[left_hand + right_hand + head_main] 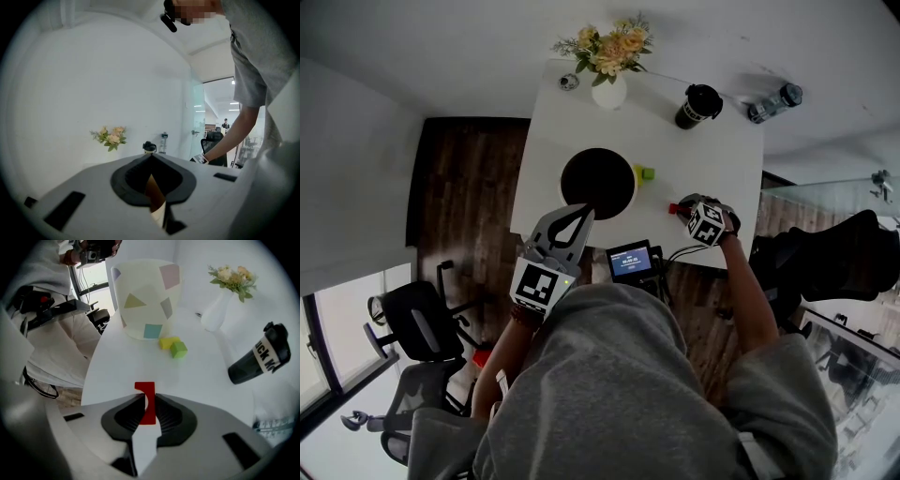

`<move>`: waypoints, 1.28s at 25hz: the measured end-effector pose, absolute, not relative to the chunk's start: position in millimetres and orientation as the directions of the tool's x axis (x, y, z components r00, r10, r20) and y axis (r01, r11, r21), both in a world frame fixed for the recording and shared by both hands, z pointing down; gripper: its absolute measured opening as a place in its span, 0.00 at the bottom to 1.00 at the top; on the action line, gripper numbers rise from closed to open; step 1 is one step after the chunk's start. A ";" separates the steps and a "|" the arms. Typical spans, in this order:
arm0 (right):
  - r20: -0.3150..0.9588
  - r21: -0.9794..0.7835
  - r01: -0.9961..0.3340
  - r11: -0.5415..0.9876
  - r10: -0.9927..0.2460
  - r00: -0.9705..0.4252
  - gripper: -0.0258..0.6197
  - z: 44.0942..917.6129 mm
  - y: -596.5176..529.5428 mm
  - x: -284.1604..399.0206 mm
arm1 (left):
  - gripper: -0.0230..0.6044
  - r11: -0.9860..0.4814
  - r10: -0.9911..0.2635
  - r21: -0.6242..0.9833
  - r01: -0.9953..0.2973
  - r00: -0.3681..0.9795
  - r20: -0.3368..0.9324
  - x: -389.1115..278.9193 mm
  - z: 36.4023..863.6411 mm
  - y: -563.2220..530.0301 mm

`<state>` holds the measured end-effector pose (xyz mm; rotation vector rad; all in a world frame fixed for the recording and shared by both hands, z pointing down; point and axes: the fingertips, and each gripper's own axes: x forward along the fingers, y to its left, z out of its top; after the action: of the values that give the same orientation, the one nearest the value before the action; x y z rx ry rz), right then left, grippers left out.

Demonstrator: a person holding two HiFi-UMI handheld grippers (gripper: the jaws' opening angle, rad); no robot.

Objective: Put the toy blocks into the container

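The container (598, 183) is a pale tub (145, 301) with coloured shapes on its wall, standing mid-table. A yellow block (166, 343) and a green block (178, 350) lie together right beside it, also seen in the head view as the green block (646, 173). A red arch-shaped block (145, 389) rests on the table near the front right edge, and my right gripper (147, 398) has its jaws against both its sides. The red block (676, 208) shows just left of the right gripper (687, 210). My left gripper (581, 214) hovers at the container's near side, its jaws (151, 157) shut and empty.
A white vase of flowers (609, 91), a black cup (698, 105) lying tilted and a clear bottle (773, 101) sit along the far side of the white table (712, 159). A small screen device (630, 261) sits at the table's near edge. Office chairs (417, 323) stand on the floor at left.
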<state>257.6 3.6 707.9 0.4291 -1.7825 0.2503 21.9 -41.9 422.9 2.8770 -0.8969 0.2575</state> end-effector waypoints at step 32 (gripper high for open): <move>0.709 0.536 -0.258 0.804 -0.594 -0.379 0.14 468.5 -150.2 126.8 | 0.05 -0.769 -0.618 0.058 -0.637 0.764 0.185 3.2 423.6 -52.7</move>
<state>126.8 -150.2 468.5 0.6364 -1.9723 -0.4153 3.2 -52.7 423.6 2.8391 -1.0141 0.2357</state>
